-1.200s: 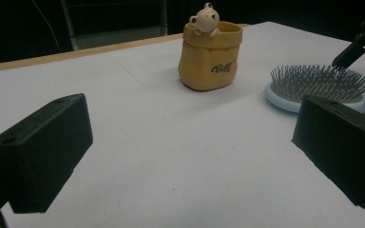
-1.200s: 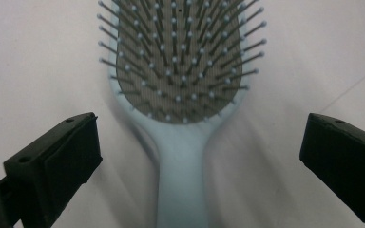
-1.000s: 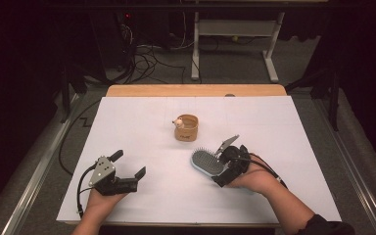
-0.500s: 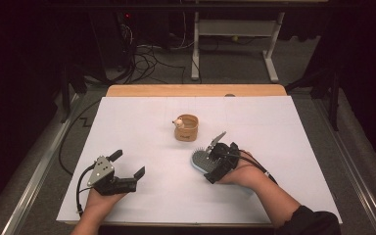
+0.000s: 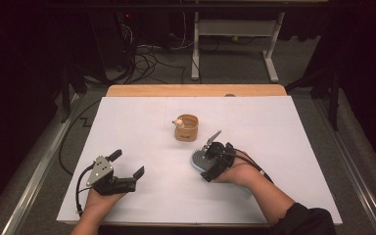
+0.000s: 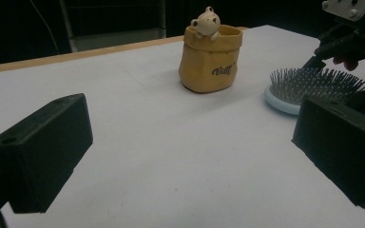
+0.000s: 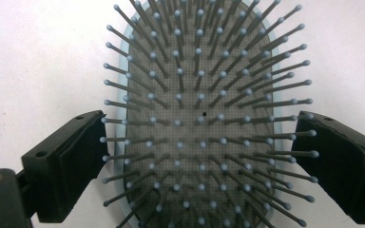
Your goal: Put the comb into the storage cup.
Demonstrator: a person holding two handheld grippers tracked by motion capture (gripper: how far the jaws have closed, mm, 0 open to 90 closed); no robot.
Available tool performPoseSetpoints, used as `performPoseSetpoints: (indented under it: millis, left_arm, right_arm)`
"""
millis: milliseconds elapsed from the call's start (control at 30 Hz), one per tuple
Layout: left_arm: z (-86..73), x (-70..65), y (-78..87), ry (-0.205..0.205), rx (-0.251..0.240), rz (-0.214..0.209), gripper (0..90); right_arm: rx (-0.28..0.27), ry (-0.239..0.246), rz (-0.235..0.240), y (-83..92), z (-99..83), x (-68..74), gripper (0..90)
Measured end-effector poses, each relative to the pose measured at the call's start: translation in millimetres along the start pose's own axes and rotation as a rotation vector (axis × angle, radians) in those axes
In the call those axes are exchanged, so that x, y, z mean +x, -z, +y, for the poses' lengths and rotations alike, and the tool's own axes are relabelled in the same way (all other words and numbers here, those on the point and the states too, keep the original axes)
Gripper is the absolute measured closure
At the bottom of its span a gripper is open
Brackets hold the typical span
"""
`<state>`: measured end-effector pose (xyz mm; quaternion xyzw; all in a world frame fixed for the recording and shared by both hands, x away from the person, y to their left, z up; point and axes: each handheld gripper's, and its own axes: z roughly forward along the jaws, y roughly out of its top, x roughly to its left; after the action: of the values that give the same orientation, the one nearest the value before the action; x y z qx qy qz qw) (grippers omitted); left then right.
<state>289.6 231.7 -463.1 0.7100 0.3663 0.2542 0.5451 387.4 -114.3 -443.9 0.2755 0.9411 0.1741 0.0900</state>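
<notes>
So the right gripper sits over the hairbrush, jaws spread wide with one on each side of the brush head. In the right gripper view the brush lies bristles up between the two black jaws, and the bristle tips on both sides reach right to the inner pads, so there's barely any slack there. Can't tell if the pads actually touch the pale blue rim. The bottom of the brush head is cut off at the frame edge, and I can't make out a handle; from above the hand and gripper body cover that end.

Using the brush as the landmark: the little tan cup with a bear on its rim stands upright just beyond it, near but not touching. The left gripper view shows a clear strip of white between the cup and the brush.

The left gripper is well off to the left of the brush, toward the near edge, jaws wide apart with nothing between them, just bare white table cover. Lots of open white surface around the brush on the far right side and between the two grippers. A strip of wooden table edge shows past the far end of the cover.
</notes>
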Motion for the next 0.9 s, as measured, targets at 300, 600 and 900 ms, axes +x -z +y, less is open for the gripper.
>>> performPoseSetpoints:
  millis: [300, 600, 900]
  left_arm:
    - [0.0, 0.8, 0.6, 0.008, -0.008, 0.001, 0.1]
    - [0.3, 1.3, 1.2, 0.011, -0.012, -0.005, 0.1]
    - [0.1, 0.3, 0.4, 0.013, -0.014, -0.006, 0.0]
  right_arm:
    - [0.016, 0.008, 0.004, -1.6, 0.0, -0.1, 9.3]
    - [0.016, 0.016, 0.031, -1.2, 0.2, -1.0, 14.5]
    - [0.014, 0.021, 0.038, -2.3, 1.1, -2.3, 14.8]
